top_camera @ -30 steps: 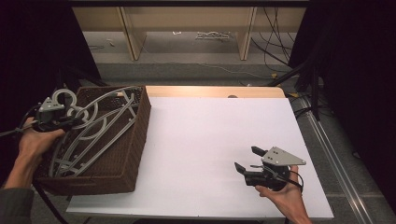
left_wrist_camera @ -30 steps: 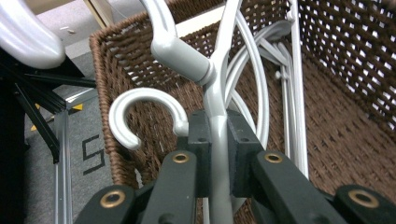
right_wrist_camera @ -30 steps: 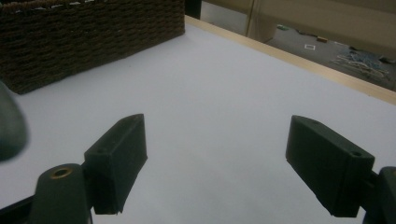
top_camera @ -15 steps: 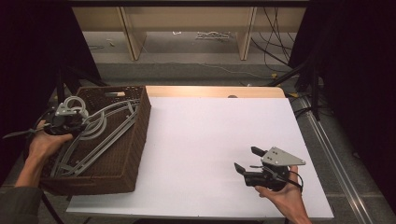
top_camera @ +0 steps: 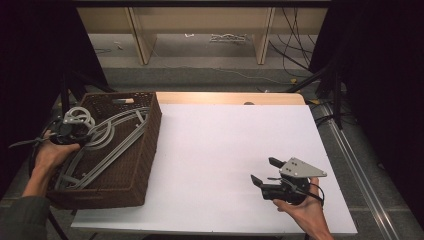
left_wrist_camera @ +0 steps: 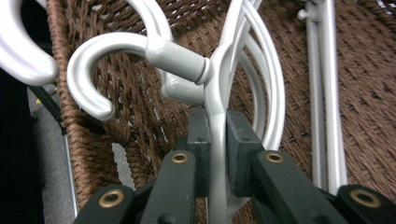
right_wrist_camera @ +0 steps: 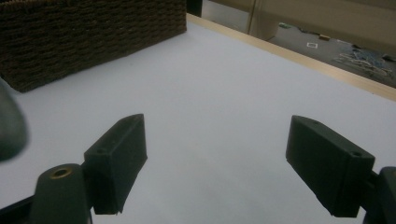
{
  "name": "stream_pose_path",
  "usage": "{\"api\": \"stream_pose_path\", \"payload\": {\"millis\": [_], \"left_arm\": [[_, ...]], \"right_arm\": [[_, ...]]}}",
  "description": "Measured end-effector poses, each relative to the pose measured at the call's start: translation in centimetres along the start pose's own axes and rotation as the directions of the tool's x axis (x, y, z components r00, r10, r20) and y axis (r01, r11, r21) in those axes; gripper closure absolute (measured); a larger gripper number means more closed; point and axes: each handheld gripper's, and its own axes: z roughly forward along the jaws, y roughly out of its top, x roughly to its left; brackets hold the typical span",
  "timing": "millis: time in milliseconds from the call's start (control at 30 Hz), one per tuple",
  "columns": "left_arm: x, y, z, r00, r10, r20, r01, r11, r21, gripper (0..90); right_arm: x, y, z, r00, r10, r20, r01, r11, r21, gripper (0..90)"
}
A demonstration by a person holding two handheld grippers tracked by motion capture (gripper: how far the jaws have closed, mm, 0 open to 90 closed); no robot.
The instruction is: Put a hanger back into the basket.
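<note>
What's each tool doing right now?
Left tool: shut on a grey hanger over the basket.
Right tool: open, holding nothing, above the table.

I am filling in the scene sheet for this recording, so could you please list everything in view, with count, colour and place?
Hangers: several, exact count unclear, light grey, lying in the basket at the table's left end; one clamped just below its hook.
Basket: one, brown wicker, left end of the table.
Table: one, white top with a wooden far edge.
Shelf unit: one, pale wood, on the floor beyond the table.
Cables: several, dark, on the floor at the far right.
Left gripper: one, black, shut on a hanger over the basket.
Right gripper: one, black, jaws open above the table at the near right.
</note>
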Motion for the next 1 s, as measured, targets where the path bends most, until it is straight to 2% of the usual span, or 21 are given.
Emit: {"api": "stream_pose_path", "payload": {"millis": [67, 167, 233, 300, 333, 400, 467, 633, 667, 733, 800, 833, 967, 1000], "left_arm": [[-0.1, -0.1, 0.2, 0.9999, -0.011, -0.002, 0.011, 0.9999, -0.001, 80.1], [0.2, -0.1, -0.1, 0.9964, -0.072, -0.045, 0.071, 0.9974, -0.015, 69.7], [0.4, -0.2, -0.8, 0.9918, -0.116, -0.053, 0.113, 0.9920, -0.056, 64.3], [0.6, -0.2, -1.3, 0.9879, -0.151, -0.036, 0.147, 0.9853, -0.087, 60.4], [0.6, -0.2, -1.7, 0.9843, -0.173, -0.032, 0.169, 0.9797, -0.108, 57.7], [0.5, 0.0, -2.3, 0.9830, -0.182, -0.028, 0.176, 0.9751, -0.134, 52.8], [0.1, 0.2, -3.0, 0.9771, -0.213, -0.010, 0.207, 0.9619, -0.178, 46.7], [-1.4, 0.8, -4.9, 0.9731, -0.228, 0.031, 0.228, 0.9369, -0.265, 38.8], [-1.4, 0.8, -4.9, 0.9731, -0.228, 0.031, 0.228, 0.9369, -0.265, 37.5], [-2.5, 1.2, -5.9, 0.9679, -0.244, 0.062, 0.251, 0.9162, -0.313, 35.6], [-3.3, 1.3, -6.5, 0.9678, -0.240, 0.074, 0.251, 0.9083, -0.335, 34.3], [-3.9, 1.4, -6.8, 0.9684, -0.237, 0.077, 0.249, 0.9057, -0.343, 33.3], [-5.9, 1.7, -7.7, 0.9675, -0.225, 0.115, 0.252, 0.8919, -0.376, 31.2], [-6.6, 1.7, -7.8, 0.9662, -0.223, 0.128, 0.256, 0.8847, -0.389, 30.3]], "right_arm": [[0.0, 0.0, 0.0, 1.0000, 0.000, 0.000, 0.000, 1.000, 0.001, 21.3], [0.0, 0.0, 0.0, 1.0000, -0.001, 0.000, 0.001, 1.000, -0.003, 21.3], [0.0, 0.0, -0.1, 1.0000, 0.001, -0.001, -0.001, 1.000, -0.001, 21.3], [0.0, 0.0, 0.0, 1.0000, 0.003, 0.004, -0.003, 1.000, -0.009, 21.3], [0.0, 0.0, -0.1, 1.0000, 0.003, 0.002, -0.003, 1.000, -0.004, 21.2], [0.0, 0.0, -0.1, 1.0000, 0.004, 0.001, -0.004, 1.000, -0.004, 21.3], [0.1, 0.0, 0.0, 1.0000, 0.004, 0.004, -0.004, 1.000, -0.008, 21.3], [0.1, 0.0, 0.0, 0.9999, 0.005, 0.010, -0.005, 1.000, -0.023, 21.3], [0.1, 0.0, 0.0, 0.9999, 0.005, 0.010, -0.005, 1.000, -0.023, 21.3], [0.1, 0.0, -0.1, 0.9999, 0.014, 0.010, -0.013, 0.999, -0.032, 21.2], [0.1, 0.0, -0.1, 0.9995, 0.033, 0.002, -0.033, 0.999, -0.033, 21.1], [0.0, 0.0, -0.1, 0.9996, 0.024, 0.014, -0.023, 0.998, -0.053, 21.0], [0.0, 0.0, -0.2, 0.9993, 0.035, 0.012, -0.034, 0.998, -0.051, 20.6], [0.1, 0.0, -0.2, 0.9989, 0.046, 0.009, -0.046, 0.998, -0.047, 20.5]]}}
